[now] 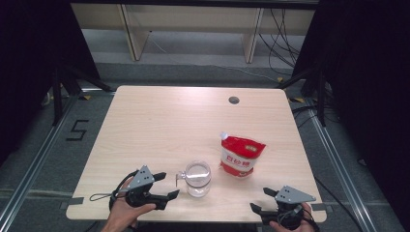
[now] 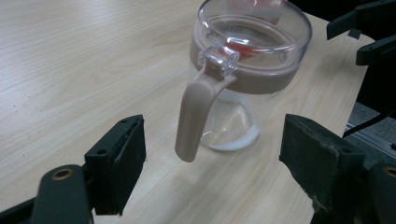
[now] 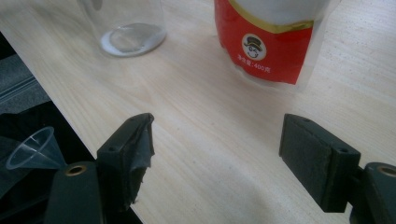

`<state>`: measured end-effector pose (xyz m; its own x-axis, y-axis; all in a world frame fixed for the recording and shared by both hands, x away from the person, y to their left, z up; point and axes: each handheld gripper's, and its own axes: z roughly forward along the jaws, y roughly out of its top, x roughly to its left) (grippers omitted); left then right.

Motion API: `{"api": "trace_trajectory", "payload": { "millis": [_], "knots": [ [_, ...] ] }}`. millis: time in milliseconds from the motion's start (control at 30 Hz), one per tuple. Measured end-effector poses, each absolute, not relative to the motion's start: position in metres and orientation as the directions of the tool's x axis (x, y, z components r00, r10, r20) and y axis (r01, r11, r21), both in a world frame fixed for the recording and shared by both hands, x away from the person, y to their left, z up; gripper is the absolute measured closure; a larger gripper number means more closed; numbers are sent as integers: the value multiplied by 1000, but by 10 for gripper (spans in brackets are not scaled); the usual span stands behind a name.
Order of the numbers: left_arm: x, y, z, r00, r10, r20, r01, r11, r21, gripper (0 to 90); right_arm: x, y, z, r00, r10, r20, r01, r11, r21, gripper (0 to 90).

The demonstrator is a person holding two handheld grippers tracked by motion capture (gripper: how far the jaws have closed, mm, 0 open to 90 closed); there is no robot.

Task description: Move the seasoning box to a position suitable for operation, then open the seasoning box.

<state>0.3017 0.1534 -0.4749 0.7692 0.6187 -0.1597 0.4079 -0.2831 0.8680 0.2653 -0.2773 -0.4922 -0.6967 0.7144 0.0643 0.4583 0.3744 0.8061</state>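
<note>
The left gripper [image 1: 170,185], jaws spread and empty, faces the jar [image 1: 198,179] whose handle [image 2: 196,116] hangs just ahead between them, likely the reach before a grasp, while right of the jar the right gripper [image 1: 261,200] gapes empty before the red pouch [image 1: 240,155].

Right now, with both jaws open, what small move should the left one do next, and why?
Probably ease the left hand-held gripper forward and close on the jar's handle. Its jaws stand open and apart from the handle, which hangs just ahead between them. The jar is lidded with a little white powder at its bottom, and the red pouch stands beside it, so steadying the jar seems first.
</note>
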Motion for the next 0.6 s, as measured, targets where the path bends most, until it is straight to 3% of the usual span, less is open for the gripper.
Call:
{"api": "trace_trajectory", "payload": {
  "millis": [33,333,600],
  "knots": [
    [301,153,-472,768,621,-159,412,-288,865,222,263,-277,-492,-679,729,88,488,358,796,268],
    [298,148,-455,787,597,-152,386,-286,877,238,264,-276,-491,-694,717,67,464,374,803,268],
    [304,141,-441,807,574,-139,354,-282,891,374,266,-276,-492,-703,708,71,462,379,802,268]
  ]
}}
